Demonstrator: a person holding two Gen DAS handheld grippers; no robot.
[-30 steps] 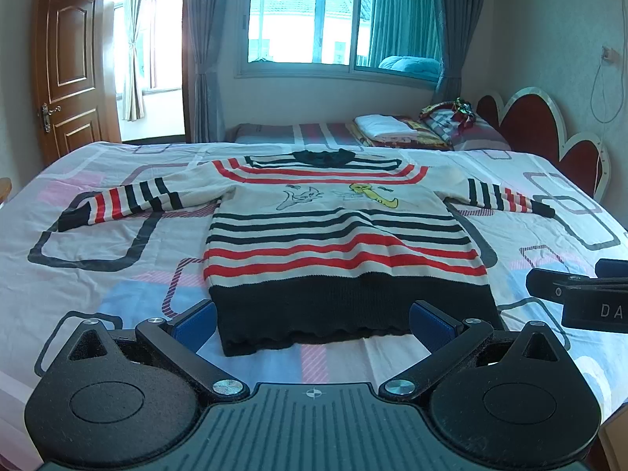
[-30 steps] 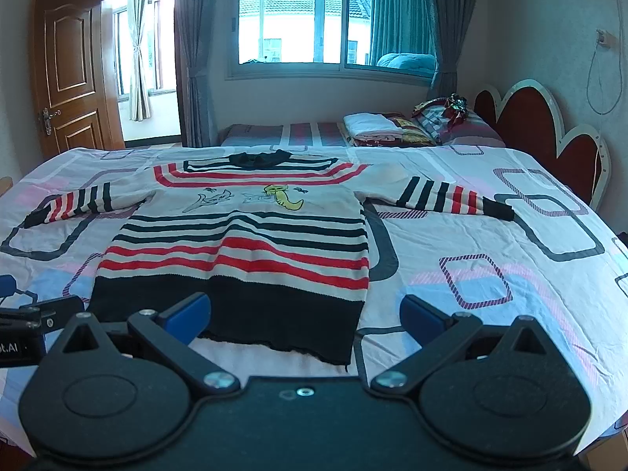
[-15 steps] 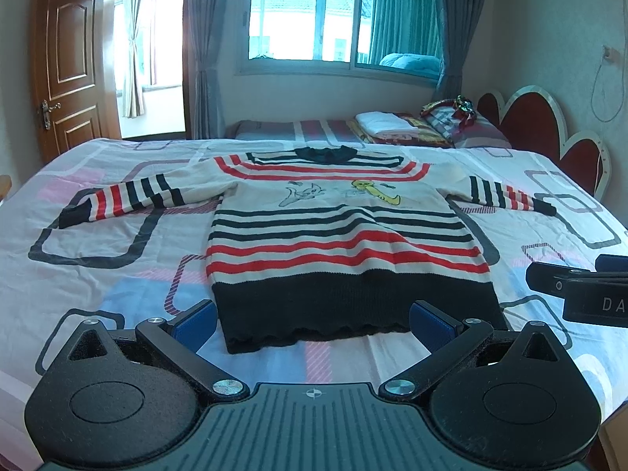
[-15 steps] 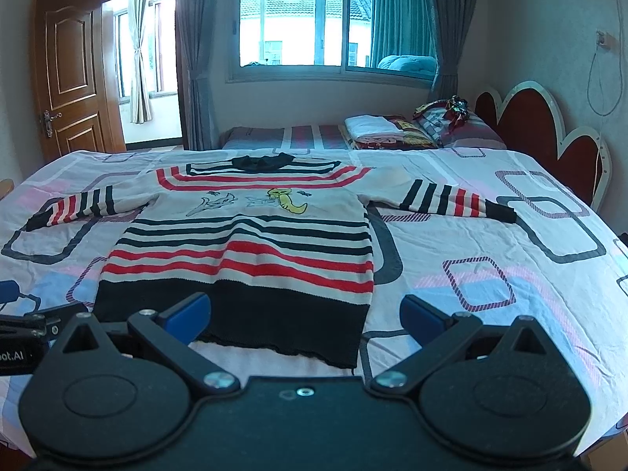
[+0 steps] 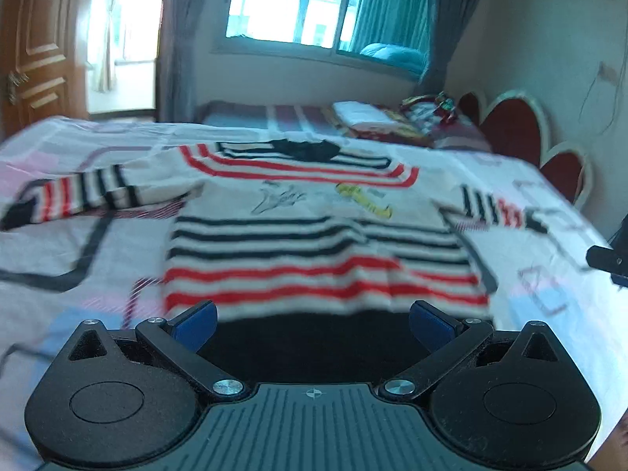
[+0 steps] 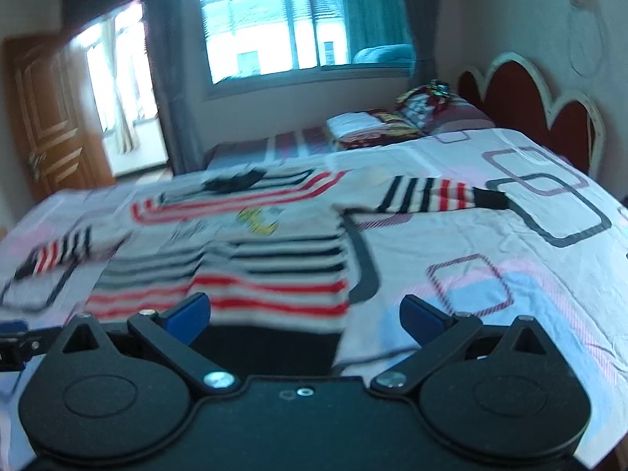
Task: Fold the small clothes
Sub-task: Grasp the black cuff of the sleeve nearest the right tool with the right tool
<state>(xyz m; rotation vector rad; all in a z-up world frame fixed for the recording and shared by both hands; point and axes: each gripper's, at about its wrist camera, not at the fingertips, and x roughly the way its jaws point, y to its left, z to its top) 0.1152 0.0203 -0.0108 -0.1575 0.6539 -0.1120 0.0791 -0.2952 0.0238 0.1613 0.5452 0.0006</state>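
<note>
A small striped sweater (image 5: 314, 231) (image 6: 251, 259) lies flat on the bed, face up, both sleeves spread out, its black hem nearest me. My left gripper (image 5: 312, 324) is open and hovers just over the hem's middle. My right gripper (image 6: 304, 320) is open too, above the hem's right corner, tilted. Nothing sits between either pair of blue pads (image 5: 196, 324). The right sleeve's black cuff (image 6: 488, 198) lies far right. The other gripper shows at each view's edge (image 5: 610, 255) (image 6: 15, 339). Both views are motion-blurred.
The patterned bedsheet (image 6: 490, 274) covers the bed. Folded clothes and pillows (image 5: 376, 117) are stacked at the far end by the red headboard (image 6: 549, 102). A window (image 5: 314, 8) and a wooden door (image 5: 35, 47) stand beyond.
Both grippers have moved forward and lower toward the sweater's hem. The right one has tilted and swung. Their jaws stay wide apart.
</note>
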